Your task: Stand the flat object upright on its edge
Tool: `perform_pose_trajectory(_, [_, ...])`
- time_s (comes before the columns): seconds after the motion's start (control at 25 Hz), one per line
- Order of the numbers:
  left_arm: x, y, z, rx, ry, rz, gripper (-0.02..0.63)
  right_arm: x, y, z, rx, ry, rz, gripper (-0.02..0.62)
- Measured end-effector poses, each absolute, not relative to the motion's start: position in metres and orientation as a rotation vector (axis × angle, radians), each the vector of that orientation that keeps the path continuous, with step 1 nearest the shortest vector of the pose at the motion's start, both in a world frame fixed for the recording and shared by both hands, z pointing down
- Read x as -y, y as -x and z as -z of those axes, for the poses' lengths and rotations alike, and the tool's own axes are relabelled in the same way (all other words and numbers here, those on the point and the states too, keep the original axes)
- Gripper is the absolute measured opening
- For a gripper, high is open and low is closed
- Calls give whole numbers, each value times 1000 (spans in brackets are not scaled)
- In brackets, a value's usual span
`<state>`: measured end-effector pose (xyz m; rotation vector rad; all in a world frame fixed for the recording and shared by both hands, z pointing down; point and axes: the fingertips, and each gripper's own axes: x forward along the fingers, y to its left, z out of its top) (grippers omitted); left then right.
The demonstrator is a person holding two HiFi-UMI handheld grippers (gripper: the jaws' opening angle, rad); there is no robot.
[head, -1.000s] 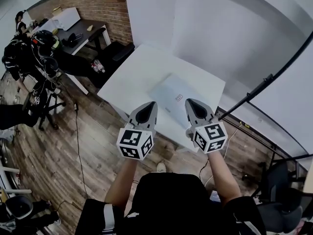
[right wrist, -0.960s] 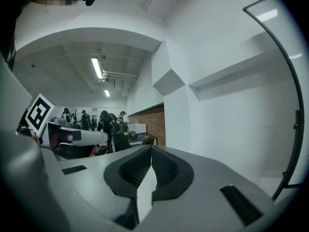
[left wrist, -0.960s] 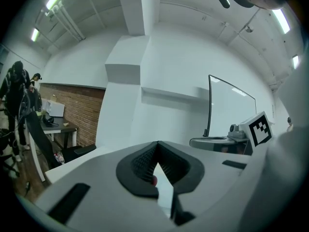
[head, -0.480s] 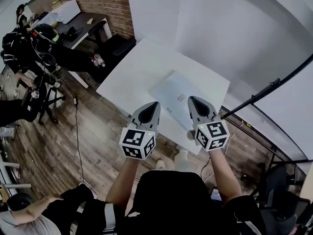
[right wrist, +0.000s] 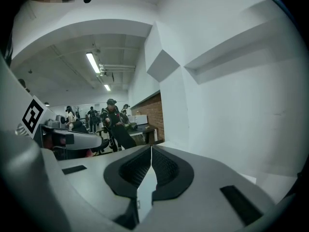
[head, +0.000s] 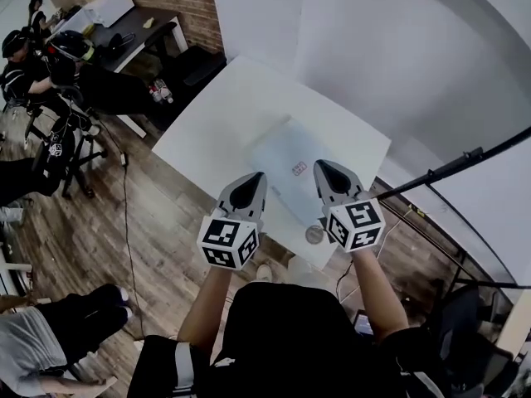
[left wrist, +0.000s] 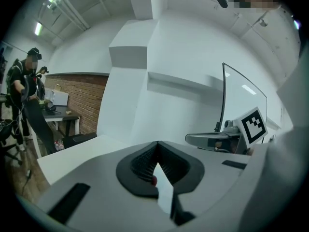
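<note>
While nothing is grasped, flat object (head: 282, 156): left lying flat on the surface (head: 232, 114), as before
Left gripper (head: 258, 177): jaws pressed together
Right gripper (head: 320, 167): pressed together, unmoved

The person is wearing a black short-sleeved top (head: 286, 338), and white stripes are running down its sleeves (head: 184, 370). The grey, tapered plastic left gripper (head: 258, 177) and the matching grey right gripper (head: 318, 165) are each showing a black teardrop-shaped hollow on the upper shell. A white cube with black square markers (head: 228, 241) is capping the left one, and a second marker cube (head: 355, 225) the right. Black ribbed pads (left wrist: 142, 161) are lining the jaws, and black rectangular slots (right wrist: 236, 204) are marking the shells.
</note>
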<state>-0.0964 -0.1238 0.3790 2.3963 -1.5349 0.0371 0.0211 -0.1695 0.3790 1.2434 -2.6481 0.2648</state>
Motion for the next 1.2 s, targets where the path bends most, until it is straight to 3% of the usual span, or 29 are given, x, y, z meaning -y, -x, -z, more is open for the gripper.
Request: perform_pose_trajectory(1.2, [141, 52, -511, 1628, -2028, -170, 11, 225, -45, -521, 2432, -857, -403, 43])
